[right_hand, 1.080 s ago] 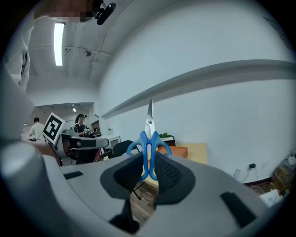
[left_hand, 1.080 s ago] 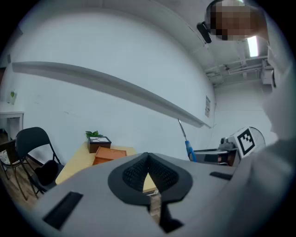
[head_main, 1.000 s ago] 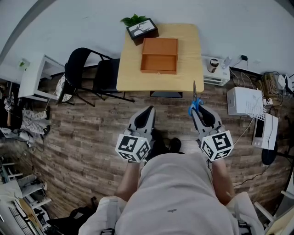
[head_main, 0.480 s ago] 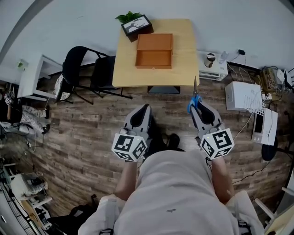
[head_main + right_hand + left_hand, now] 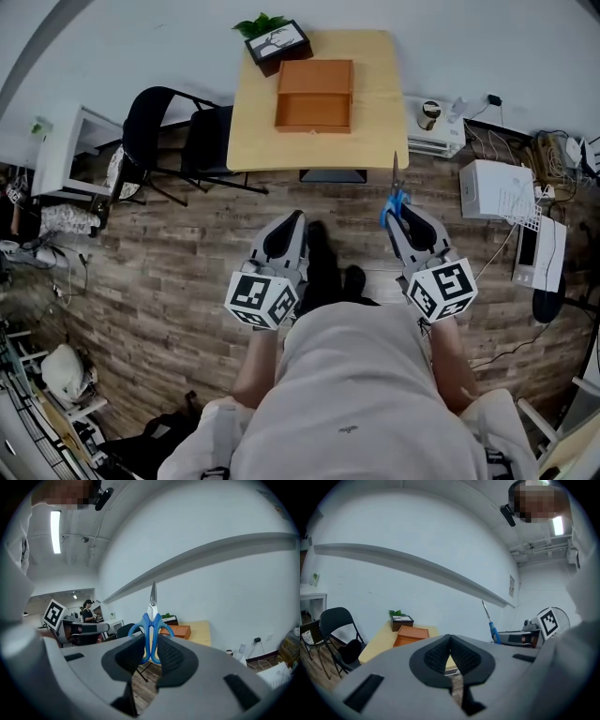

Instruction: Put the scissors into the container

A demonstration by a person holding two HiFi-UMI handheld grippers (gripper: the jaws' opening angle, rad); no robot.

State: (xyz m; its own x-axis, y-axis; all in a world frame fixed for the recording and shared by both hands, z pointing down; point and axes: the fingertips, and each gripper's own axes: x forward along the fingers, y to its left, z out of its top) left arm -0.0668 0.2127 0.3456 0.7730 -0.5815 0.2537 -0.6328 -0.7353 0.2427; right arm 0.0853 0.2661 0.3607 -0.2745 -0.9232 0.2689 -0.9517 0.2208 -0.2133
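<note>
Blue-handled scissors (image 5: pixel 395 192) (image 5: pixel 151 620) stick up out of my right gripper (image 5: pixel 401 217) (image 5: pixel 149 649), blades pointing forward toward the table; the jaws are shut on the handles. An open orange box (image 5: pixel 314 95) (image 5: pixel 411 636) (image 5: pixel 179 631), the container, lies on the light wooden table (image 5: pixel 375 131) ahead of me. My left gripper (image 5: pixel 286 234) (image 5: pixel 450 654) is held level beside the right one, jaws shut with nothing between them. Both grippers hang over the floor, short of the table's near edge. In the left gripper view the scissors (image 5: pixel 490 623) show off to the right.
A potted plant in a dark box (image 5: pixel 274 41) stands at the table's far left corner. A black folding chair (image 5: pixel 178 141) is left of the table. A white heater (image 5: pixel 439 131), a white box (image 5: pixel 495 202) and cables lie to the right. The floor is wooden planks.
The table and box have slid slightly farther up the head view while both grippers keep their pose; the scissors stay clamped in the right gripper.
</note>
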